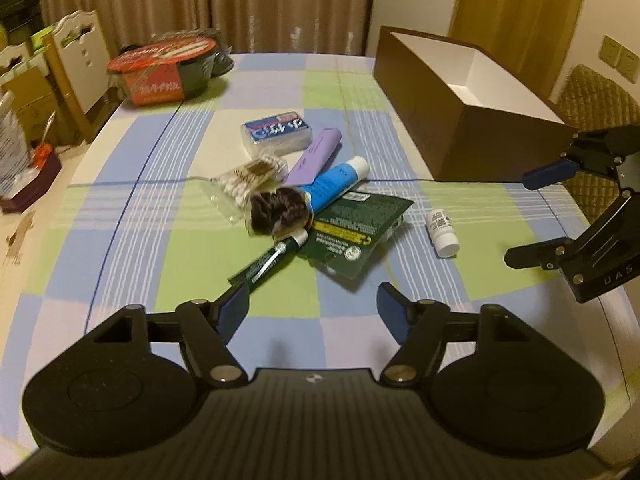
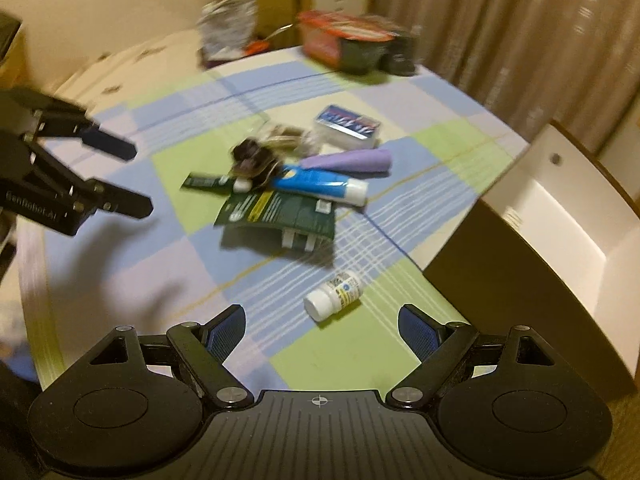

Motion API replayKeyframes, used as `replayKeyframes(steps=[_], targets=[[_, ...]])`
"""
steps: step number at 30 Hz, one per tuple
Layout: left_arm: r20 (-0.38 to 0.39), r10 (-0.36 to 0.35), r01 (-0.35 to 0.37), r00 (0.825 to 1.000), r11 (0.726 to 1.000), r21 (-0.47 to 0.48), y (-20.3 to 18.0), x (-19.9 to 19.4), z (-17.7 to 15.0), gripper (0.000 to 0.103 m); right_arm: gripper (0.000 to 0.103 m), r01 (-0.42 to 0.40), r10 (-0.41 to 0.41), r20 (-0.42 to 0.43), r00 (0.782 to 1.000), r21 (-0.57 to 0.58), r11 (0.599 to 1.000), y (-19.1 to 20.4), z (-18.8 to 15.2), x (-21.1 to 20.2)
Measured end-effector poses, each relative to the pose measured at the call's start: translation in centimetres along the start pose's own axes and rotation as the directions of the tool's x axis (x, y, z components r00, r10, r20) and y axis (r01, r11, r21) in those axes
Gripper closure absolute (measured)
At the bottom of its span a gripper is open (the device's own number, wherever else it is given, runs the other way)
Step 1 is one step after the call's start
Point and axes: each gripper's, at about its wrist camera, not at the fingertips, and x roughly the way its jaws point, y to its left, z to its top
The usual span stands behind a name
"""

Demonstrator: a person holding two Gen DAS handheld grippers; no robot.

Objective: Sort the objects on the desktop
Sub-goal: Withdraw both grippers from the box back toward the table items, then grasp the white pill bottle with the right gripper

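The left gripper (image 1: 312,312) hovers low at the near side with its jaws spread wide and nothing between them, while the right gripper (image 2: 320,326), likewise wide open and empty, hangs at the right, angled in toward the left, both apart from each other.
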Motion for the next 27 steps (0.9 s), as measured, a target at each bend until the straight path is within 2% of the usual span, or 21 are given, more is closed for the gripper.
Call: replayKeyframes(steps=[4,7,13,17,27], targets=[[-0.006,0.064,-0.064,0.998,0.995,-0.070,-2.0,0.2,-0.9,0.011,0.017,-0.042,0.041,-0.008,0.999,-0.105,0.994,-1.1,-1.1,0.4],[-0.013,0.102,-0.103,0.995,0.983,-0.153,-4.0,-0.2,-1.8,0.001,0.017,-0.078,0.080,0.001,0.997,-0.164,0.983,-1.9,-1.8,0.5],[-0.050,0.179,-0.186,0.983,0.950,-0.251,-7.1,-0.6,-3.0,0.001,0.017,-0.147,0.155,0.010,0.988,-0.270,0.952,-3.0,-2.6,0.7],[-0.049,0.223,-0.227,0.974,0.935,-0.271,-8.3,-1.2,-3.1,0.001,0.017,-0.189,0.200,0.003,0.980,-0.314,0.930,-3.4,-2.3,1.3],[-0.049,0.236,-0.240,0.970,0.923,-0.301,-8.1,-0.2,-2.5,0.001,0.017,-0.246,0.255,-0.037,0.966,-0.427,0.870,-4.1,-0.9,4.6]])
